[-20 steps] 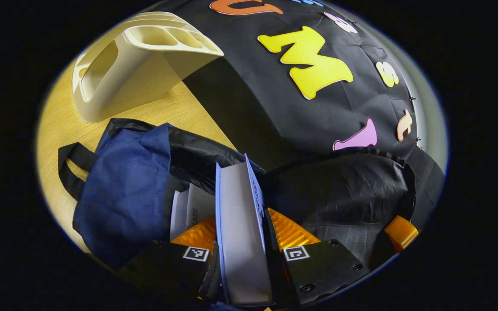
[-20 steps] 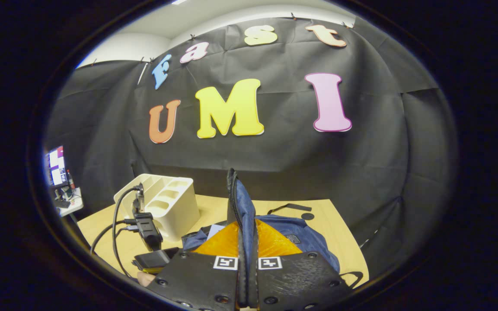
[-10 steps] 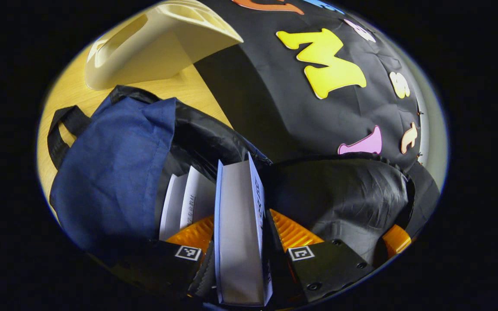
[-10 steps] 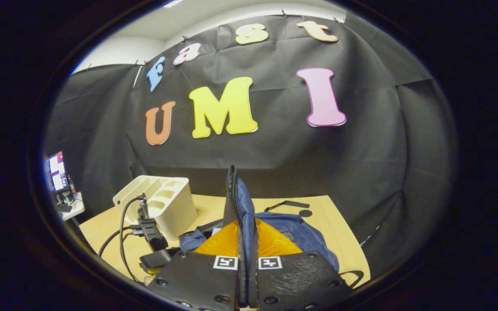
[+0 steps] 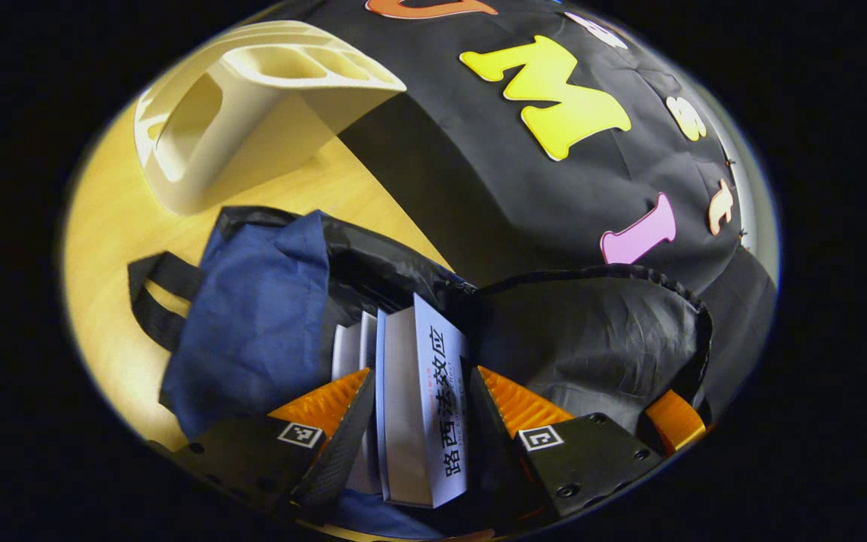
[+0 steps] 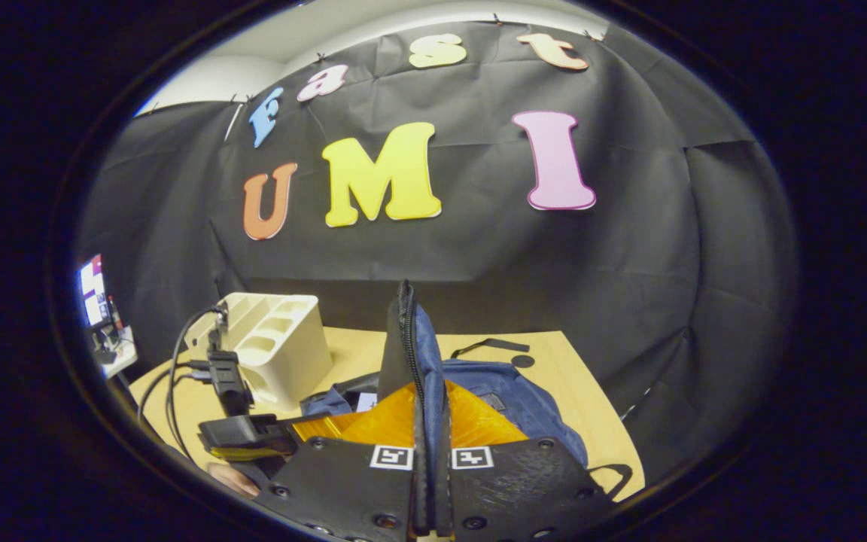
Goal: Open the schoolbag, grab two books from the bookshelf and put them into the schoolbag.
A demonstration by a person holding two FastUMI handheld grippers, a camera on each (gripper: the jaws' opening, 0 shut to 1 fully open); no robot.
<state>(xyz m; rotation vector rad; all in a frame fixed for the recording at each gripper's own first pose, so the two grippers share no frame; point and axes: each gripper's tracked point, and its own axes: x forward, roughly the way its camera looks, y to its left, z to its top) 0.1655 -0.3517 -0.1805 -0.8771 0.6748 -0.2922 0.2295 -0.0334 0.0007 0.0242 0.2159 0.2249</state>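
Note:
The blue schoolbag (image 5: 260, 316) lies open on the wooden table. A white-covered book (image 5: 422, 391) stands tilted inside the bag's mouth, beside another book (image 5: 351, 346) lying deeper in. My left gripper (image 5: 418, 370) straddles the tilted book with its jaws spread and the left finger off the cover. The bag's flap (image 6: 403, 331) is held upright by my right gripper (image 6: 430, 388), shut on its zipper edge. The flap's black lining (image 5: 599, 339) shows in the left gripper view. The cream bookshelf (image 5: 253, 113) stands behind the bag with its slots bare.
The table (image 6: 569, 391) runs right of the bag to the black cloth wall. My left gripper (image 6: 245, 436) with its cables and a hand (image 6: 230, 478) sit at the lower left of the right gripper view. A small desk with a screen (image 6: 91, 290) stands far left.
My left gripper's jaws have spread, and the book has dropped lower into the bag and tipped, showing its cover. The right gripper still holds the flap up.

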